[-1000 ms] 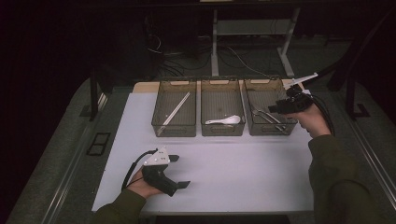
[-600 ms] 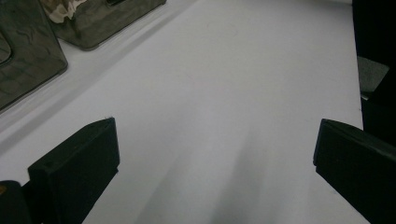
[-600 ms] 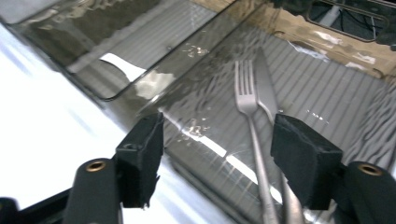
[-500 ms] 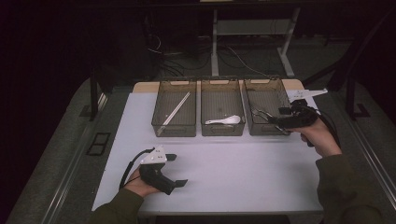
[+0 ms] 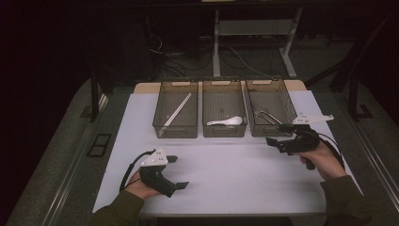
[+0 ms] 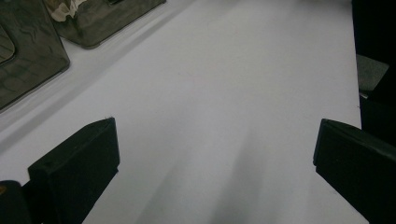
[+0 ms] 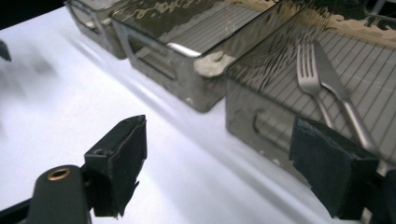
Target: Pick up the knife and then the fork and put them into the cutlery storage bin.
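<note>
Three smoky see-through bins stand in a row at the back of the white table (image 5: 226, 174). The left bin (image 5: 176, 132) holds chopsticks (image 5: 178, 109). A white spoon (image 5: 227, 122) lies in the middle bin (image 5: 224, 133). In the right bin (image 5: 269, 132) lie a metal fork (image 7: 310, 79) and a knife (image 7: 336, 88). My right gripper (image 5: 276, 134) hovers low just in front of the right bin; its jaws have just been opening and hold nothing (image 7: 219, 163). My left gripper (image 5: 178, 172) rests open near the front left, with bare table between its jaws (image 6: 215, 158).
Dark carpet borders the table on both sides, and a metal stand (image 5: 216, 42) with loose cables is on the floor beyond the bins. The table's right edge (image 6: 357, 93) lies close to the left gripper's far jaw.
My right gripper came down and toward me, from above the right bin to just in front of it, and its jaws spread wider. The left gripper stayed put.
</note>
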Motion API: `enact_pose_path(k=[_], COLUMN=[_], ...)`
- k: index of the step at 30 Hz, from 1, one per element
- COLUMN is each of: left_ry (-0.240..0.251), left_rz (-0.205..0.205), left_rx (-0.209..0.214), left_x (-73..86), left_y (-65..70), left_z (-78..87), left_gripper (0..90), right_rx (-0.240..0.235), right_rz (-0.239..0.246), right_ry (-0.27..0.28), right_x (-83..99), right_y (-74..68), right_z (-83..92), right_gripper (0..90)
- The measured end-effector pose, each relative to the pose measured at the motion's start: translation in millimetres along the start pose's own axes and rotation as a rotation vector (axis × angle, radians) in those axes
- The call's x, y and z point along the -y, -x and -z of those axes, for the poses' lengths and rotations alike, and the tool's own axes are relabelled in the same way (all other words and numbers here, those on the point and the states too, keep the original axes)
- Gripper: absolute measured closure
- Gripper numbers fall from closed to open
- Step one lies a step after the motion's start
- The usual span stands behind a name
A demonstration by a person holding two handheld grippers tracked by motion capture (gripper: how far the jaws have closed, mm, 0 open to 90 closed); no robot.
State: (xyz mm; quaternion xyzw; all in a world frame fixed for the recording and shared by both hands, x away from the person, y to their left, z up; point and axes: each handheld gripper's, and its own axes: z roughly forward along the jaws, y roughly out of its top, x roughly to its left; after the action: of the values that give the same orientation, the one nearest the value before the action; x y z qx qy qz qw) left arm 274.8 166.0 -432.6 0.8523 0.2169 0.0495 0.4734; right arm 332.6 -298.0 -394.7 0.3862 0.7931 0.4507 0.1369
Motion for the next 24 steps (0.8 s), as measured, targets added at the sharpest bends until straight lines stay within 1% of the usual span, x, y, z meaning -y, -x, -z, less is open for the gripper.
enact_pose_path(k=[5, 6, 7, 9, 12, 14, 15, 18, 20, 24], left_ry=[0.001, 0.006, 0.004, 0.003, -0.001, -0.002, -0.001, 0.001, 0.001, 0.005], left_rz=[0.0, 0.002, 0.0, -0.007, -0.005, -0.006, -0.004, -0.004, -0.004, -0.002], left_rx=[-0.001, 0.0, 0.0, 0.001, 0.001, 0.001, 0.0, 0.001, 0.0, 0.0], left_x=[-0.3, -0.2, -0.3, -0.5, -0.4, -0.6, -0.7, -0.8, -0.7, -0.6], left_y=[0.9, 1.0, 1.1, 1.1, 1.6, 1.7, 2.0, 2.4, 2.4, 2.4], left_z=[0.4, 0.3, 0.5, 0.8, 0.9, 0.9, 1.3, 1.7, 1.6, 1.6], left_gripper=[0.0, 0.0, 0.0, 0.0, 0.0, 0.0, 0.0, 0.0, 0.0, 0.0], right_rx=[-0.026, -0.029, -0.032, -0.039, -0.059, -0.071, -0.071, -0.082, -0.075, -0.067], right_rz=[-0.001, 0.005, 0.013, 0.008, 0.022, 0.03, 0.031, 0.023, 0.041, 0.041], right_ry=[0.017, 0.019, 0.022, 0.032, 0.027, 0.011, 0.01, 0.012, 0.006, 0.026], right_x=[19.7, 23.1, 26.2, 32.9, 43.7, 50.0, 53.0, 60.7, 64.3, 70.5], right_y=[-10.9, -13.5, -16.3, -21.8, -30.3, -34.8, -37.0, -42.1, -44.7, -42.9], right_z=[3.5, 4.1, 4.8, 6.3, 6.9, 6.6, 6.2, 6.3, 8.0, 14.4], right_gripper=[18.0, 17.6, 16.0, 15.6, 15.6, 15.6, 15.6, 15.6, 14.7, 13.9])
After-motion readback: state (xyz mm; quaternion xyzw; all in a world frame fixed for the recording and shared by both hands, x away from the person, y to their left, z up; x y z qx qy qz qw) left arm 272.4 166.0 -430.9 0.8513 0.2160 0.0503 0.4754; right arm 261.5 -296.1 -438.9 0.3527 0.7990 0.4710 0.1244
